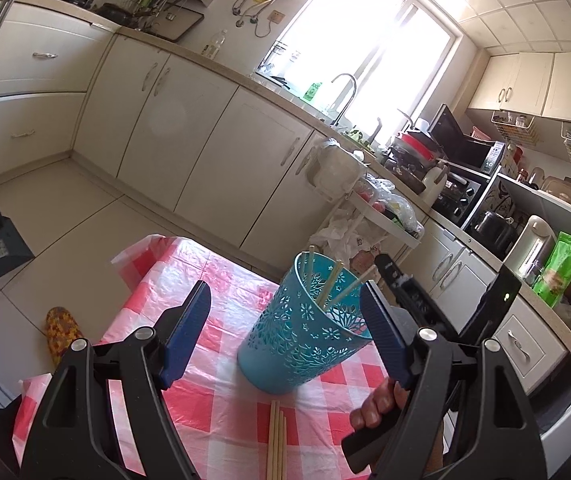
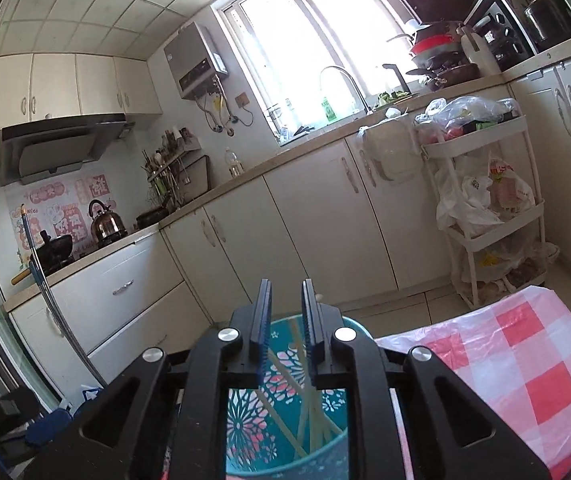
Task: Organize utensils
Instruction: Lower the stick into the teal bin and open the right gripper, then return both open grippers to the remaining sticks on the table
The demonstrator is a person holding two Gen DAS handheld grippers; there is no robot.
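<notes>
Red-and-white checked plastic tablecloth (image 1: 213, 400) carries a teal cutout-patterned holder (image 1: 301, 332) of pale chopsticks (image 1: 327, 286) between the left claw's (image 1: 285, 332) wide-open fingers, directly under the right claw (image 2: 286, 320), narrowly parted and empty; loose chopsticks (image 1: 276, 440) lie nearer.

My left hand-held gripper (image 1: 285, 328) had a black plastic frame with triangular cut-outs in each arm. Two round silver screw heads sat on each side at the pivots. Its fingers (image 1: 187, 330) were flat, ribbed blue pads on black carriers.

My right hand-held gripper (image 2: 286, 320) was of the same build: black arms with cut-outs, four silver screw heads, and blue pads (image 2: 262, 322) with fine serrated inner edges.

In the left wrist view, the right unit showed a black body with a small green indicator light. My right hand (image 1: 379, 404) showed bare skin and short nails on a black handle.
</notes>
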